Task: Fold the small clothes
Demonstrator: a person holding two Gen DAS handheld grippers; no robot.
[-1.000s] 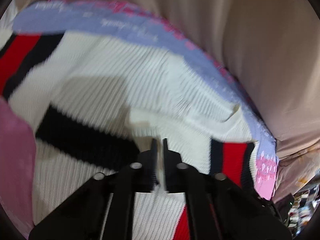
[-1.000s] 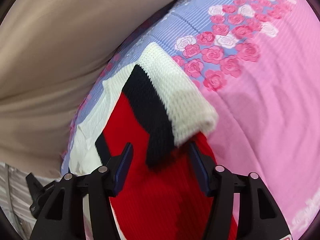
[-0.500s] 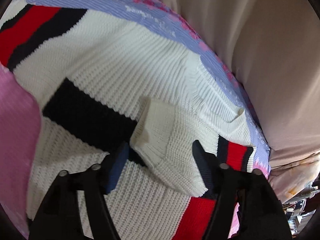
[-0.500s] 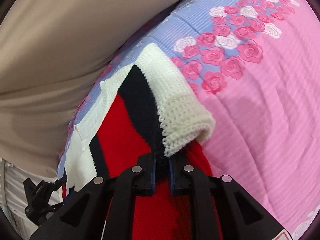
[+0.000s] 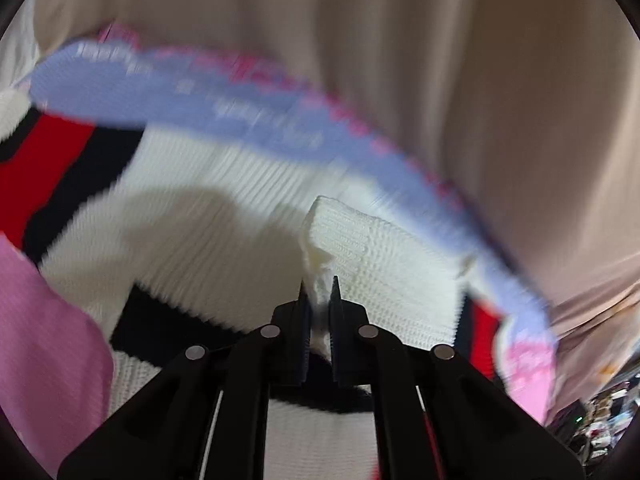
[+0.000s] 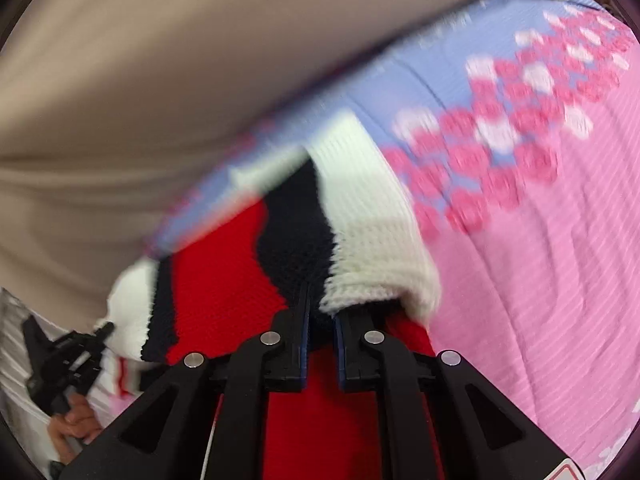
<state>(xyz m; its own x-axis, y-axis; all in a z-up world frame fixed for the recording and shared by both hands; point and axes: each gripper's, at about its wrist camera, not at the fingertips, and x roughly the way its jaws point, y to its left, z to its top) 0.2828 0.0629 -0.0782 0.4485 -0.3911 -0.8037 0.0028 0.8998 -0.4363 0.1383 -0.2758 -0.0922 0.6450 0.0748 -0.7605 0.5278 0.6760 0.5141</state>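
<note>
Left wrist view: my left gripper [image 5: 318, 292] is closing its jaws on a white fold of the knitted sweater [image 5: 224, 216], which lies on the floral bedsheet [image 5: 208, 100]; that thin pinch could slip free when lifted. Right wrist view: my right gripper [image 6: 320, 300] is closing its jaws on the sweater's striped sleeve [image 6: 320, 216], and uneven pulling between both grips could skew the fold.

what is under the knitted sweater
Under the sweater lies a pink and blue floral bedspread, visible around its edges. The part beneath the knit is covered.
</note>
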